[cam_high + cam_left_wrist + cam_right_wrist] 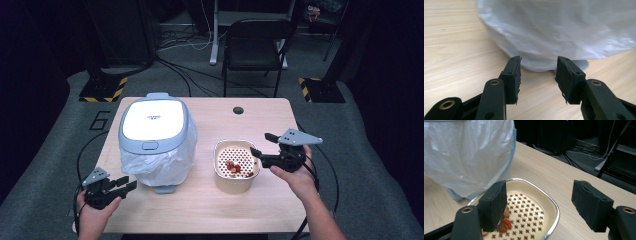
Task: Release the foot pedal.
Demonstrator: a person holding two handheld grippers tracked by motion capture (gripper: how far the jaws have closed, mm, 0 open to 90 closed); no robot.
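Reaching the right gripper (259, 145), jaws apart and empty, over the cream perforated strainer bowl (236, 172) rim; next clamp it, left gripper (128, 184) open near the bagged lidded bin (155, 140).

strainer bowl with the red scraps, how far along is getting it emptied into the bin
Done so far: little. The strainer bowl stands on the table, red scraps inside. The lined bin beside it has its lid down. In hand: the right tool sits open at the bowl's rim, gripping nothing; the left tool is open near the bin's base. Left: probably lid up, tip scraps.
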